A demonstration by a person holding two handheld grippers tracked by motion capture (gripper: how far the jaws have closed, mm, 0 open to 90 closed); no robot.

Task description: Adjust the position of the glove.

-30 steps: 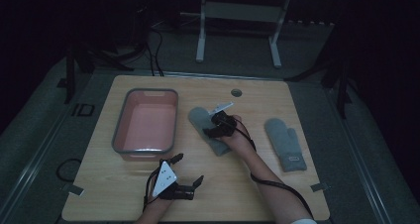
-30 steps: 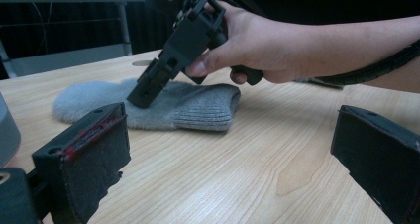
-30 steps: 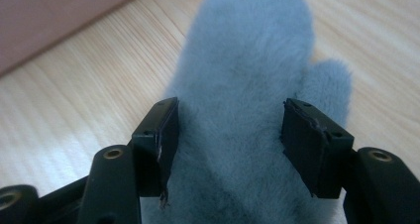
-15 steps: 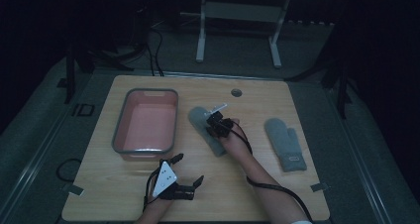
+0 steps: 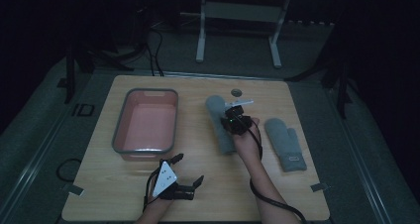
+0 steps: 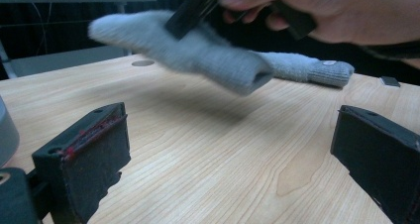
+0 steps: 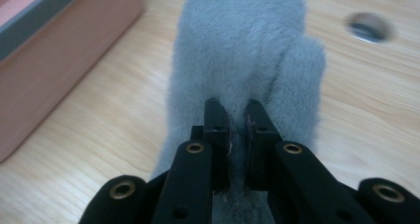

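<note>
I look down on a pale wooden table [image 5: 198, 194] in a dim room. A pink tub with a grey rim [image 5: 145, 123] stands on the table's left half, nothing visible inside it. Well to the right, a second grey mitten [image 5: 286, 143] lies flat near the table's right edge, a small label on its cuff. A round grommet hole [image 5: 236, 92] sits near the far edge. Beyond the table I see a white metal frame [image 5: 237, 30] on the floor, and dark cables [image 5: 153, 50] trailing left of it.
</note>
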